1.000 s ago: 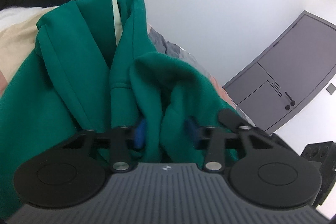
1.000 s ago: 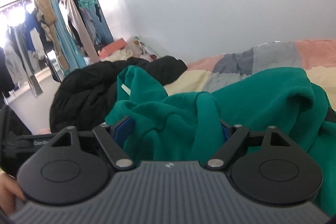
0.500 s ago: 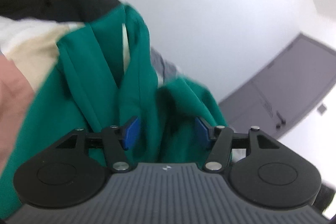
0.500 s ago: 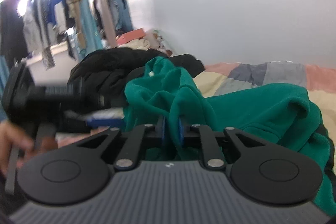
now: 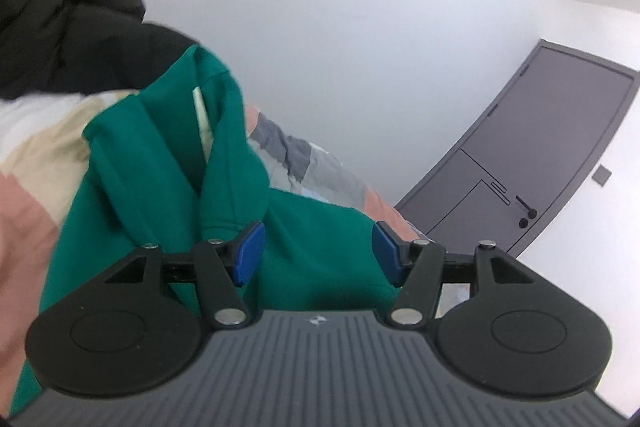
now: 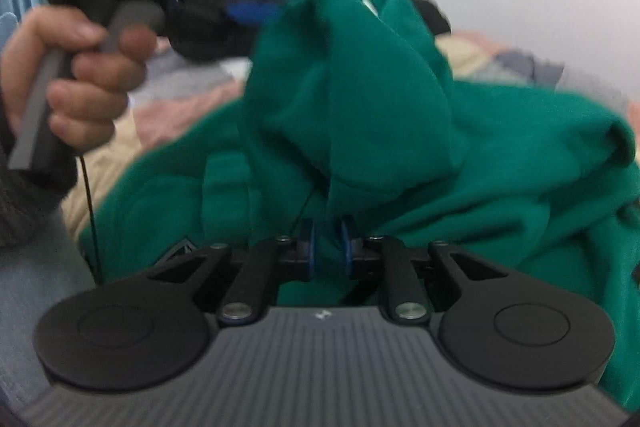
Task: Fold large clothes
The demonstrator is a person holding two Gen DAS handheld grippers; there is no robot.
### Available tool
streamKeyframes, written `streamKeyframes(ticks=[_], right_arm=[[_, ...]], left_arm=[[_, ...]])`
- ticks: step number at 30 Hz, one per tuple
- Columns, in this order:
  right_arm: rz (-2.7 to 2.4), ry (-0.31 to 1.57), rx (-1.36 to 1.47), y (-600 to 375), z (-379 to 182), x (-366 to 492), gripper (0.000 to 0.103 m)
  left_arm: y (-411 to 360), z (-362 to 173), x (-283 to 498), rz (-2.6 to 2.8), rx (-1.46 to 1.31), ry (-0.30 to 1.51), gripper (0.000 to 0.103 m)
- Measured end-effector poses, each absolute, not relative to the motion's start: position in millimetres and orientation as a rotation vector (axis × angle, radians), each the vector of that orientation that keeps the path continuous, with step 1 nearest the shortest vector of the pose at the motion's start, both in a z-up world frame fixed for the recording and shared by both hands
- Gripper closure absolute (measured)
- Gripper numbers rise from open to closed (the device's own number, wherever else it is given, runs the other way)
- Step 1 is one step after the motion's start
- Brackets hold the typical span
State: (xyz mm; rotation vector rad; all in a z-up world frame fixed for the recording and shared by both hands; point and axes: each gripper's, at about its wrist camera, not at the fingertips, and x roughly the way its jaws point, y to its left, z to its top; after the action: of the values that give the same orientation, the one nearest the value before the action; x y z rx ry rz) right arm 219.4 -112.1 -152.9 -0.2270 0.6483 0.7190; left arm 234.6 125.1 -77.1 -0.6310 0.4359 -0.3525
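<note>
A green hoodie (image 5: 168,179) lies bunched on the bed, its hood and collar raised. My left gripper (image 5: 318,251) is open, with green fabric lying between its blue pads (image 5: 248,251) but not clamped. My right gripper (image 6: 329,247) is shut on a fold of the green hoodie (image 6: 360,99) and holds it lifted. In the right wrist view my left gripper (image 6: 224,7) appears blurred at upper left, held by a hand (image 6: 76,79), close to the raised hood.
A patchwork bedspread (image 5: 36,155) in cream, pink and grey covers the bed. A black jacket (image 5: 52,7) lies at the far left. A grey door (image 5: 540,163) is at the right, white wall behind. Hanging clothes show blurred at the right wrist view's top left.
My left gripper's jaws opened wider and released the fabric. My right gripper closed on a hoodie fold and lifted it; the view swung left, bringing the left gripper and hand into sight.
</note>
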Motion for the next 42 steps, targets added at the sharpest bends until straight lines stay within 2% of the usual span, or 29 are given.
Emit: streamKeyframes(ticks=[3, 7, 9, 11, 19, 22, 32, 42], right_arm=[[0.704, 0.702, -0.211, -113.5, -156.0, 224.1, 0.086], [0.701, 0.709, -0.134, -124.4, -149.9, 226.4, 0.086], [0.696, 0.698, -0.106, -130.0, -145.1, 225.8, 0.075], [0.700, 0.681, -0.077, -134.7, -141.4, 224.2, 0.064], [0.642, 0.589, 0.066, -174.3, -116.9, 223.7, 0.063], [0.586, 0.585, 0.118, -184.7, -118.5, 234.6, 0.054], [0.569, 0.616, 0.109, -184.0, -116.6, 241.0, 0.054], [0.542, 0.526, 0.196, -210.0, -98.5, 234.3, 0.052]], left_arm=[[121.8, -78.0, 239.7, -0.407, -0.639, 0.454, 0.039], [99.0, -91.9, 254.1, -0.451, -0.598, 0.572, 0.040], [88.4, -98.9, 259.6, -0.423, -0.541, 0.624, 0.041], [84.4, -107.3, 265.6, -0.420, -0.538, 0.672, 0.047], [77.5, -128.1, 268.2, -0.398, -0.588, 0.822, 0.053], [69.1, -135.4, 268.7, -0.398, -0.563, 0.876, 0.053], [71.7, -137.1, 266.2, -0.411, -0.553, 0.875, 0.053], [53.2, -135.3, 266.2, -0.395, -0.483, 0.826, 0.052]])
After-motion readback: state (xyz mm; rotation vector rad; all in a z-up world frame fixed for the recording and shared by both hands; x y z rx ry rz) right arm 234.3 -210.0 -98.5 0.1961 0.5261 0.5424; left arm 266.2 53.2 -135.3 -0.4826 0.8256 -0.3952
